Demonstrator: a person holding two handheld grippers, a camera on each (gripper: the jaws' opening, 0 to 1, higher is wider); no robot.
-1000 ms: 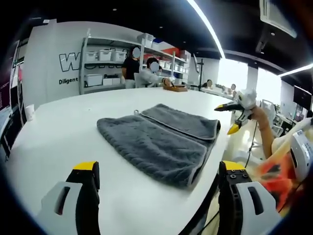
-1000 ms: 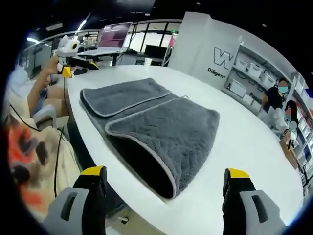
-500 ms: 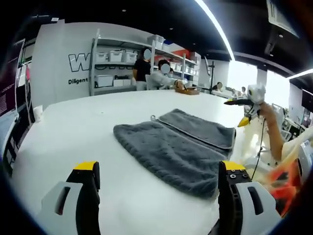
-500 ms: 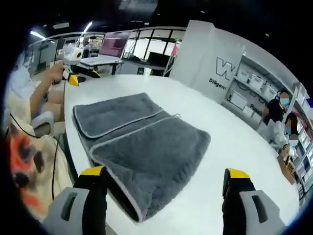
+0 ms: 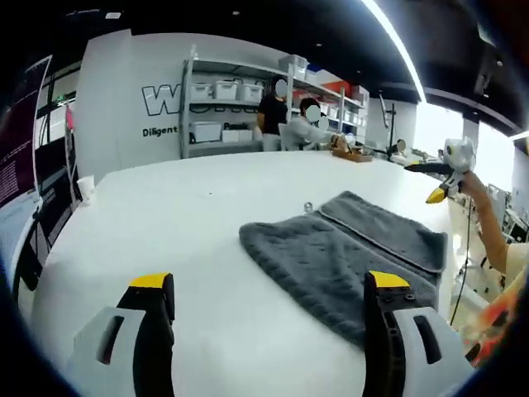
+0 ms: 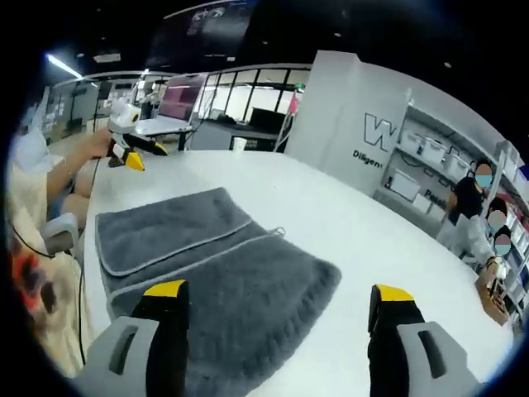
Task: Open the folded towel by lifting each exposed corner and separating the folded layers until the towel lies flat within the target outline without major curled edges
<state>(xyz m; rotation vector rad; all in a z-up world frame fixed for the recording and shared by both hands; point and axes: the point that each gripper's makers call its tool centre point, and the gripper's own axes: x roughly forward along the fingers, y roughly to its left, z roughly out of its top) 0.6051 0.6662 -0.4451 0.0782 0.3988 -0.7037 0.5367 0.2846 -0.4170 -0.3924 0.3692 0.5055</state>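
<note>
Two pairs of tongs are held over a white table (image 5: 149,215), and both stand spread wide with nothing between their yellow-tipped jaws. In the left gripper view the left gripper (image 5: 269,285) hovers above bare tabletop; the towel (image 5: 347,256) lies just ahead and off to the right, its near edge passing behind the right-hand jaw. In the right gripper view the right gripper (image 6: 277,291) hangs over the near part of the towel (image 6: 223,281), which runs from between the jaws out to the left.

The towel is grey and fluffy, folded, lying flat on the table. A paler stitched hem outlines an upper layer, which covers one part, and a thicker folded part lies beside it. A small hanging loop (image 6: 279,231) sticks out at the fold line on the far side.

Each pair of tongs appears in the other's view, held by a hand past the far end of the towel: the right gripper (image 5: 438,174) at the right edge of the left gripper view, the left gripper (image 6: 132,145) at upper left of the right gripper view, both clear of the cloth. Behind the table stand a white wall with lettering (image 5: 178,103), shelves with bins (image 5: 223,107), and two people (image 5: 285,124) at a bench. A paper cup (image 5: 85,186) stands at the table's far left edge.
</note>
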